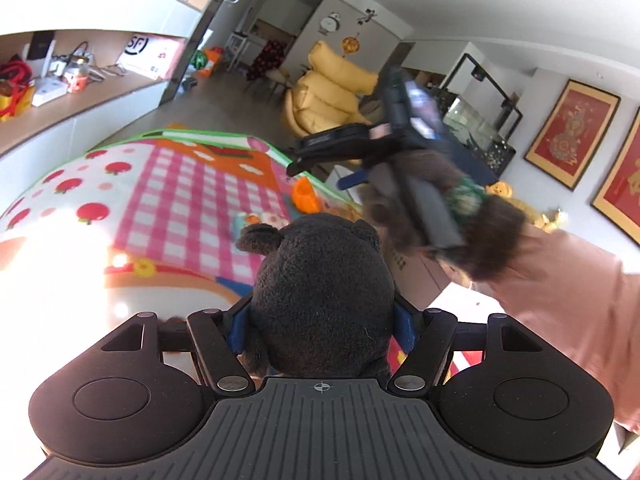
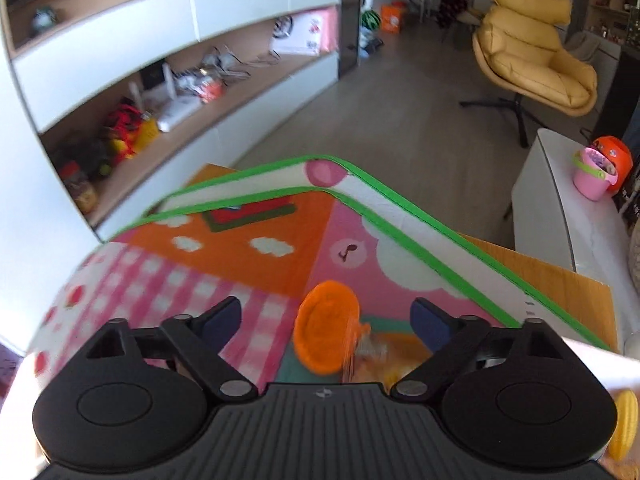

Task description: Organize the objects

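Left tongs [image 1: 324,320] clamped on dark plush bear [image 1: 320,292], right tongs [image 2: 328,320] open, empty, above orange cup [image 2: 326,330], checked play mat [image 2: 168,280], yellow armchair [image 2: 532,60] at 1 o'clock, shelves [image 2: 160,80] at 10 o'clock.

Left hand-held gripper [image 1: 323,322] clamps a dark plush bear [image 1: 320,292] above the play mat [image 1: 180,184].

A dark brown plush bear [image 1: 320,292], an orange cup [image 2: 326,328], a pink-checked, green-edged mat [image 2: 256,248].

A home living room: yellow lounge chair [image 2: 532,56] at one o'clock, wall shelves [image 2: 168,80] at ten, children's play mat [image 2: 240,248].
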Tool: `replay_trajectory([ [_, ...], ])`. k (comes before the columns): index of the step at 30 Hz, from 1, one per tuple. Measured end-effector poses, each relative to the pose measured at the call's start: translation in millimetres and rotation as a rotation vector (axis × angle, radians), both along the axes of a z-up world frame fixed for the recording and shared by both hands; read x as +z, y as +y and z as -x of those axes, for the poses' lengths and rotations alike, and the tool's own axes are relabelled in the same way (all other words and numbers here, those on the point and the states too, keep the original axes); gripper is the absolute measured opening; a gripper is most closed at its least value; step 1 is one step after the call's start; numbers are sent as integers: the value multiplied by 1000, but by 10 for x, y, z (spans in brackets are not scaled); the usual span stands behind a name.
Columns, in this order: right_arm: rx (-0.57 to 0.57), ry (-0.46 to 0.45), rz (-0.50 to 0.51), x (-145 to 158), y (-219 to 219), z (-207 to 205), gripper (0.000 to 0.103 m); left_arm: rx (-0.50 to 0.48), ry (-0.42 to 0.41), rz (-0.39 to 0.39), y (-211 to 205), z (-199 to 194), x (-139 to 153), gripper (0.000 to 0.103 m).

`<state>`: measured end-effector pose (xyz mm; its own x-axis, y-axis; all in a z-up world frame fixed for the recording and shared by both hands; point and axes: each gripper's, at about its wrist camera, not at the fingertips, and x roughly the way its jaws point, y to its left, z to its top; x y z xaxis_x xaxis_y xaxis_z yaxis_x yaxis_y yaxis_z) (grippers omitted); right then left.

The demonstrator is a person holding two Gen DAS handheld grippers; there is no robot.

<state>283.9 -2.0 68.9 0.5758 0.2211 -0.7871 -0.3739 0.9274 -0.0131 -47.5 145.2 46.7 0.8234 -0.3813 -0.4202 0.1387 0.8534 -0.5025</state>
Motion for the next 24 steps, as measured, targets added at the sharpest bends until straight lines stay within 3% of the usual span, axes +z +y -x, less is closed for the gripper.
replay_trajectory([
  [1,-14,22,13,-77,47,-79,82,4,3,4,27,21,-9,72],
  [2,-22,46,28,-154,86,-149,73,11,9,11,67,34,-26,72],
  [3,-25,63,37,-197,117,-183,56,19,15,19,102,47,-44,72],
  [5,-6,93,35,-214,137,-144,41,40,24,37,164,75,-63,72],
  [9,119,46,4,-3,77,295,41,64,29,53,228,117,-86,72],
  [12,214,65,-14,158,-74,737,41,64,36,60,244,124,-102,72],
  [16,323,74,82,205,-253,1316,41,68,50,79,224,117,-122,72],
  [19,367,13,150,214,-297,1593,51,79,49,74,195,109,-100,72],
  [21,377,-40,140,232,-278,1685,66,92,49,71,186,112,-79,72],
  [24,390,-50,54,236,-157,1691,91,117,39,62,203,143,-38,72],
])
